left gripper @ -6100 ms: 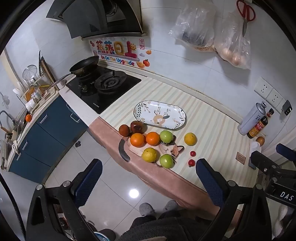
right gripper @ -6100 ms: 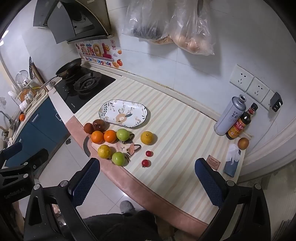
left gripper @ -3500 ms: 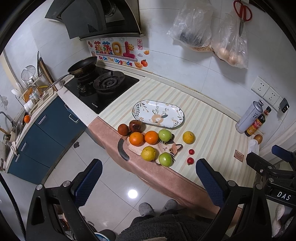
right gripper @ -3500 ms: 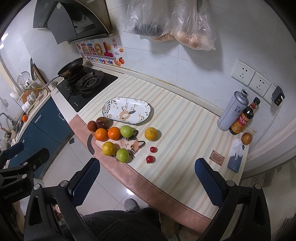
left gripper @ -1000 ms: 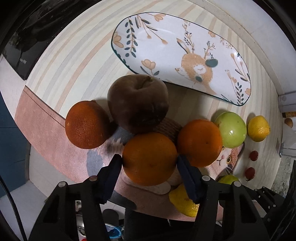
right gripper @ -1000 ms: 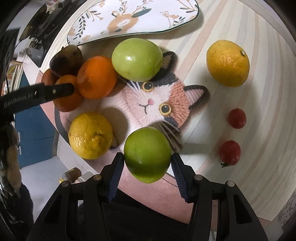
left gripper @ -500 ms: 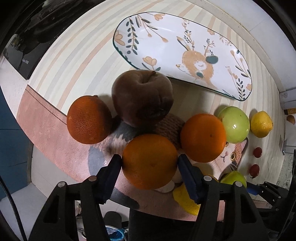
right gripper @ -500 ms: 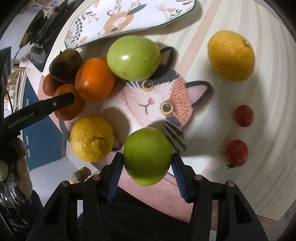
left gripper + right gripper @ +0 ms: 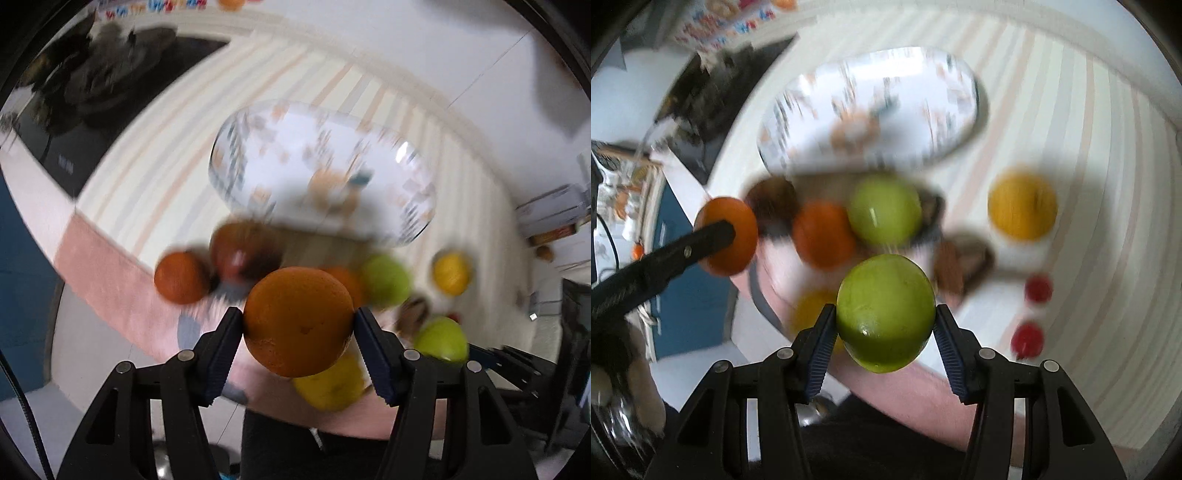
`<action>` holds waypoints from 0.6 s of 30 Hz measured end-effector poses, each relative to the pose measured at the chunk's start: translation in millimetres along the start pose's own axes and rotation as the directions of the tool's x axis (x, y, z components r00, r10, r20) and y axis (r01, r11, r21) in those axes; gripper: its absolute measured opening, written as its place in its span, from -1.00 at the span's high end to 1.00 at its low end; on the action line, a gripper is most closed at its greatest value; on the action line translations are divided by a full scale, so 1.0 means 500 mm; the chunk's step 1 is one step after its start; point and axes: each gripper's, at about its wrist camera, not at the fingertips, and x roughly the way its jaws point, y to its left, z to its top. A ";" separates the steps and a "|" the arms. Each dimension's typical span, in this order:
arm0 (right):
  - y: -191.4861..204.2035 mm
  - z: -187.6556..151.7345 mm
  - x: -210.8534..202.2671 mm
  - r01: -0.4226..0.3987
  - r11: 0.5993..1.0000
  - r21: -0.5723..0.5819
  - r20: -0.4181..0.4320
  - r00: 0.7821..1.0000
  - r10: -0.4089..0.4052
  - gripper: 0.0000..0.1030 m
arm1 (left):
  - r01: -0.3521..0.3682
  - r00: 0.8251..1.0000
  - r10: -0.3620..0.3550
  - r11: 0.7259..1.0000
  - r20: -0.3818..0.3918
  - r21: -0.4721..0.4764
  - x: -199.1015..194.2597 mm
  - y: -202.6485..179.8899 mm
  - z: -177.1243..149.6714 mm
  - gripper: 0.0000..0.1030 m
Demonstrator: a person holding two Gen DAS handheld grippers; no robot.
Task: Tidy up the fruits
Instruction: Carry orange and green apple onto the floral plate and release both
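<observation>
Now an orange (image 9: 298, 320) is clamped in the left claw (image 9: 298, 343) and a green apple (image 9: 885, 313) in the right claw (image 9: 884, 338); both have been lifted off the worktop (image 9: 1089, 155), so transfer toward the plate (image 9: 321, 170) is probably next.

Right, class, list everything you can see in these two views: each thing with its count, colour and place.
Held orange: 1, orange, in the left jaws.
Held apple: 1, green, in the right jaws.
Other oranges: 2, orange, near the counter's front edge.
Second apple: 1, green, on the mat.
Yellow citrus: 2, yellow, one right of the mat, one at its near edge.
Brown fruit: 1, dark brown, before the plate.
Red fruits: 2, red, small, right of the mat.
Plate: 1, white, patterned, empty.
Mat: 1, blurred.
Hob: 1, black, far left.
Counter: 1, cream, striped.
Jaws: 2 pairs, black, blue pads.
</observation>
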 end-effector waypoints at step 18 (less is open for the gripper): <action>0.042 0.372 0.162 0.141 0.989 0.043 -0.073 0.988 -0.137 -0.07 | -0.074 0.987 0.070 0.997 -0.142 -0.022 0.155 0.056 0.358 -0.16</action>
